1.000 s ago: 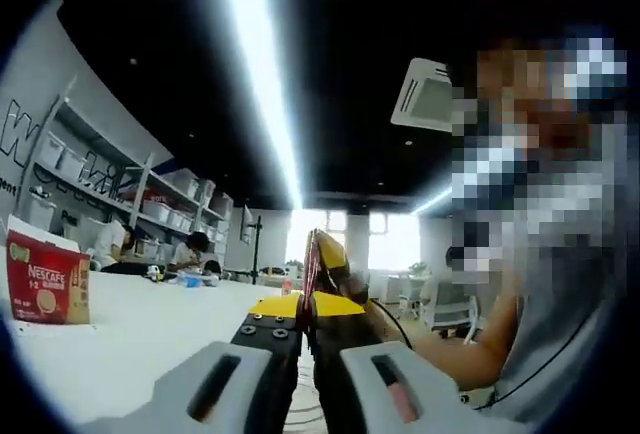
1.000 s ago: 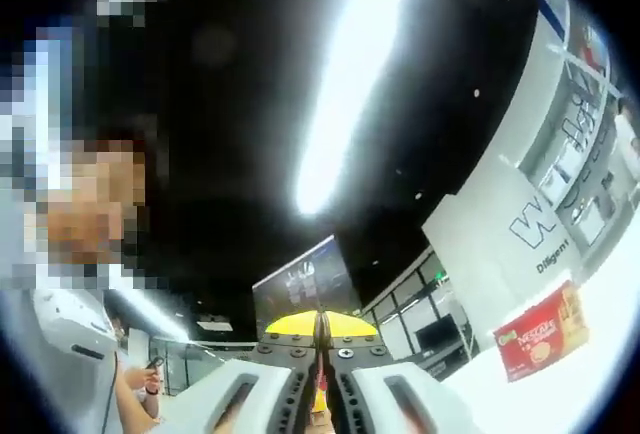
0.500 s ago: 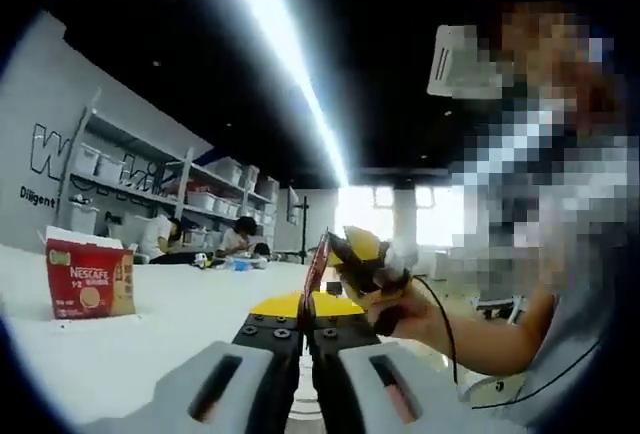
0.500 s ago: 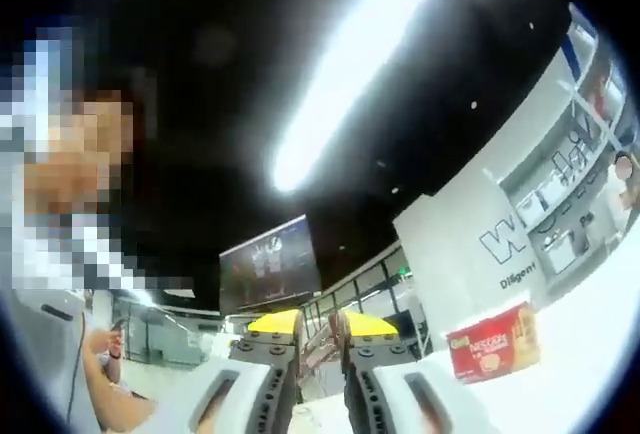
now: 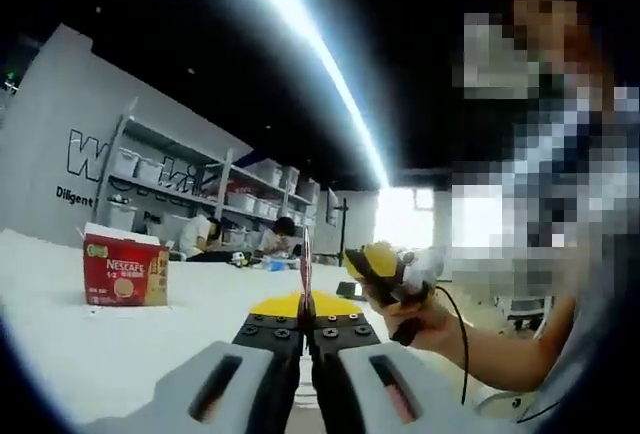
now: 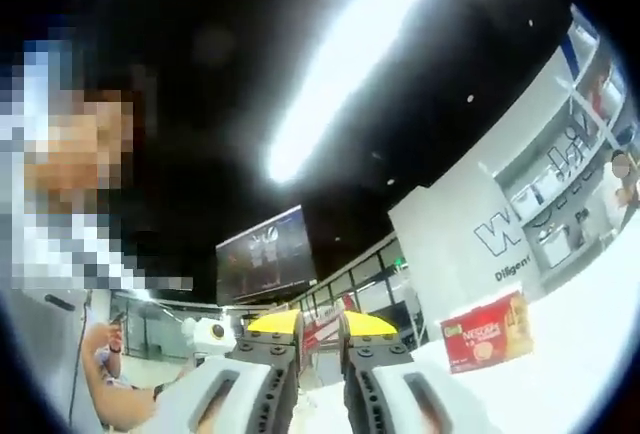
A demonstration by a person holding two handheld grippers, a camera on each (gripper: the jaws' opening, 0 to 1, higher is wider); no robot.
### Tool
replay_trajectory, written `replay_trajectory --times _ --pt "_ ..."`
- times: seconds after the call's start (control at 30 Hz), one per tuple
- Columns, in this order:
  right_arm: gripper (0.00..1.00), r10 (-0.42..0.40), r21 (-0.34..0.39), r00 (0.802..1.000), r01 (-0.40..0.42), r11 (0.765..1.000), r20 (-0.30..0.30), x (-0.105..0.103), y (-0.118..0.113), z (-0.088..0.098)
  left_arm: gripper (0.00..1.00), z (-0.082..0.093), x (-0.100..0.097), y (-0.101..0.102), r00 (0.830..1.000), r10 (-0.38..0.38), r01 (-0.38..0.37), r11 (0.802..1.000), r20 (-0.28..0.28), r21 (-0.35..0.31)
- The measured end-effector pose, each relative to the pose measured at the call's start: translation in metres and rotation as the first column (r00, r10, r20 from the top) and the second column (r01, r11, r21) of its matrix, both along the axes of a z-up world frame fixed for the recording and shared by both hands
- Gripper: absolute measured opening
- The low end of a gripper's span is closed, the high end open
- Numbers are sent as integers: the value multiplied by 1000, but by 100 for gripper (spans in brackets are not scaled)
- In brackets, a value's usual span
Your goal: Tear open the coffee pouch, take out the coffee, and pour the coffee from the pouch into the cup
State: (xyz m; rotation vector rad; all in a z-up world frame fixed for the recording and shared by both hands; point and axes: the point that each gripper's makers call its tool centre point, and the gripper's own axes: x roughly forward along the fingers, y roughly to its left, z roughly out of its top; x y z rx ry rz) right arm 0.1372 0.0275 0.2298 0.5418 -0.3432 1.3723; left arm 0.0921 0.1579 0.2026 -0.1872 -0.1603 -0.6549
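Observation:
In the left gripper view, my left gripper (image 5: 307, 306) is shut on a thin red coffee pouch (image 5: 304, 260), which stands upright and edge-on between the yellow jaw tips. To its right a hand holds my right gripper (image 5: 366, 263), a little apart from the pouch. In the right gripper view, my right gripper (image 6: 320, 326) stands open with a narrow gap between its jaws. A small reddish shape shows in that gap; what it is cannot be told. The left gripper (image 6: 212, 335) shows as a white shape low on the left.
A red Nescafe box (image 5: 125, 279) stands on the white table (image 5: 90, 344), also seen as the red box (image 6: 487, 331) in the right gripper view. Shelves with bins (image 5: 200, 189) and seated people (image 5: 205, 237) are at the back. The person holding the grippers is close by.
The right gripper, shut a second ago, has opened. The two grippers have drawn apart, and the pouch has stayed in the left gripper. Both views have swung, shifting the box.

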Motion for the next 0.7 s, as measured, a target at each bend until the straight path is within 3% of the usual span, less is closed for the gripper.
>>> replay_trajectory --times 0.23,0.37,0.5,0.57,0.6,0.67,0.7 --pt "16 3 -16 1000 -4 1000 -13 -1 0 -10 3 0 -3 22 995 98 -99 995 -13 -15" --pt "16 18 -26 1000 -18 999 -10 -5 6 -11 3 1 -8 47 985 173 -174 984 -15 -45" --pt "15 35 -41 999 -35 999 -11 -7 13 -18 3 -3 -12 85 952 307 -307 951 -10 -44" --pt "15 42 -37 999 -43 998 -21 -6 15 -23 3 -4 -16 96 945 327 -327 943 -11 -66" --pt "15 51 -32 998 -52 998 -33 -6 17 -26 3 -5 -18 109 931 366 -366 928 -12 -66" --pt "15 59 -30 997 -61 998 -46 -4 21 -30 3 -7 -23 122 921 388 -388 919 -16 -70" --pt "15 64 -34 997 -66 997 -49 -4 23 -31 3 -8 -25 132 909 417 -417 907 -14 -68"
